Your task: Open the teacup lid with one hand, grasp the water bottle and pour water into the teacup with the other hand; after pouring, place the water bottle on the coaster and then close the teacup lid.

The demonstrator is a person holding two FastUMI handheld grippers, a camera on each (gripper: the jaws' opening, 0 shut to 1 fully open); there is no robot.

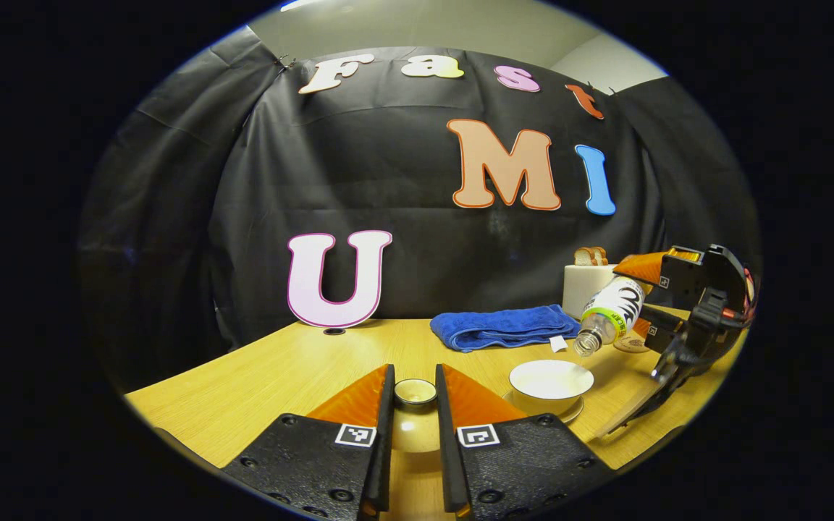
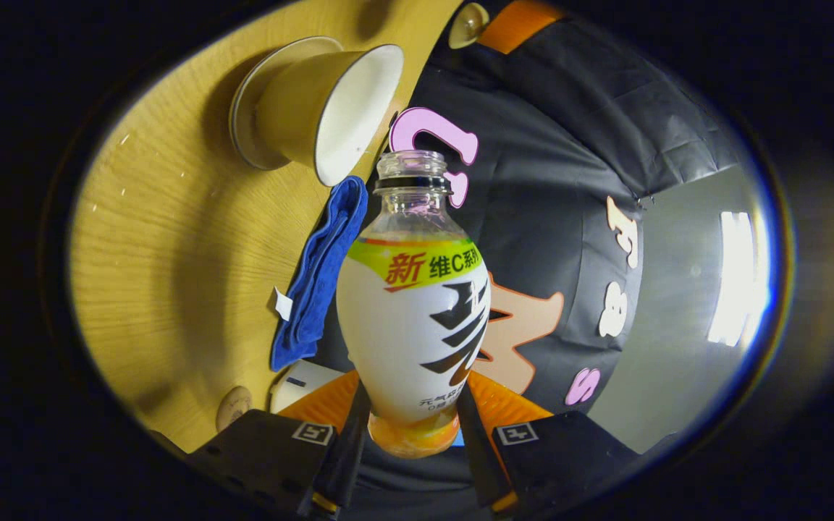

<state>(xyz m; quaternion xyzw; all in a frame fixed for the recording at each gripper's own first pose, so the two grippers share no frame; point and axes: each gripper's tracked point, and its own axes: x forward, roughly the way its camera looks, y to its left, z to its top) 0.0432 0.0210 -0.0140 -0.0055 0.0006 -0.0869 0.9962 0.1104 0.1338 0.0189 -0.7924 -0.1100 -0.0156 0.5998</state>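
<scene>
My left gripper [image 1: 414, 376] is shut on the cream teacup lid [image 1: 415, 428], held low over the wooden table with its knob between the fingers. The open teacup [image 1: 551, 380] stands on its saucer just right of it. My right gripper [image 1: 638, 297] is shut on the capless water bottle [image 1: 614, 307], which tilts mouth-down above the cup's right rim. In the right gripper view the bottle [image 2: 413, 311] sits between that gripper's [image 2: 415, 412] fingers, its mouth pointing near the teacup [image 2: 323, 108]. No stream is visible. A round coaster [image 2: 234, 407] lies on the table.
A folded blue towel [image 1: 504, 327] lies behind the cup, and a white box [image 1: 585, 286] with bread on top stands at the back right. The towel [image 2: 319, 275] also runs beside the bottle. The table [image 1: 258, 383] stretches off to the left.
</scene>
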